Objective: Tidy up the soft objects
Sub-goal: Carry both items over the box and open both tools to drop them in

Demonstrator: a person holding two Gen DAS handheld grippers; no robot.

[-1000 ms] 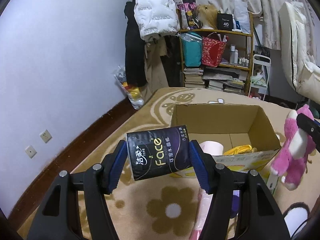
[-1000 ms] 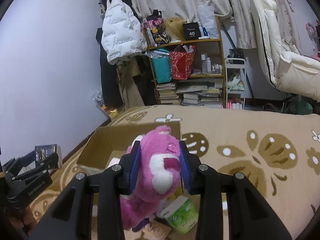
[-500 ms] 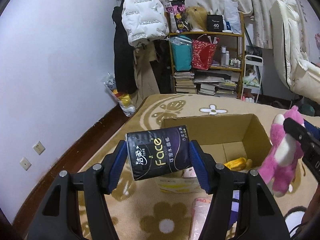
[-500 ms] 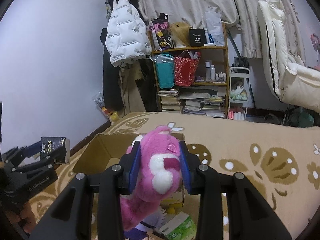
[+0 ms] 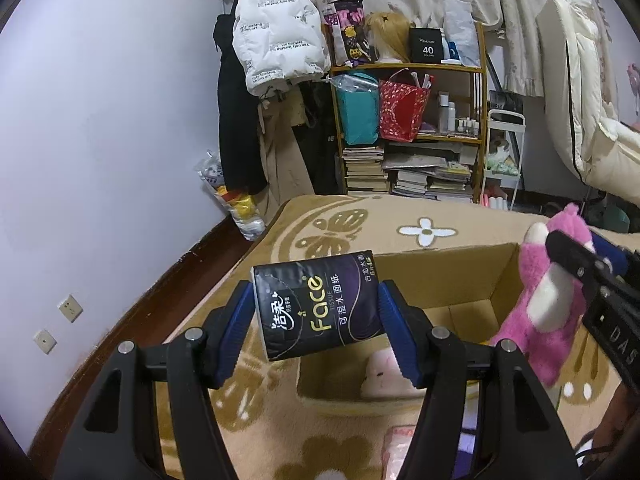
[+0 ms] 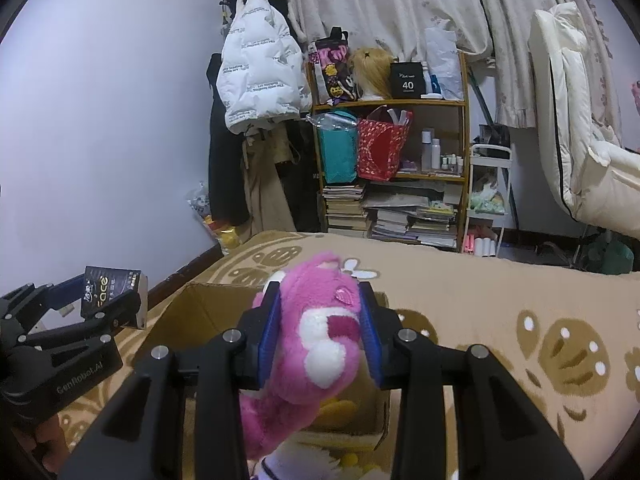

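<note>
Tissue pack (image 5: 318, 304), black with "Face" lettering, is pinched across its short sides by the left gripper (image 5: 318, 320) and held in the air above the near-left corner of the open cardboard box (image 5: 444, 276). Pink plush bear (image 6: 320, 344) is clamped at the head by the right gripper (image 6: 320, 334), hanging over the box's right side.

Judgement: both loads are at the release stage. Each should be lowered well inside the box walls before the tongs spread, the soft bear first folding onto the floor of the box.

Box contents are largely hidden; a pale item (image 5: 386, 376) and something yellow (image 6: 340, 408) show but cannot be identified. Items on the carpet (image 5: 332, 216) at the near edge are cut off.
</note>
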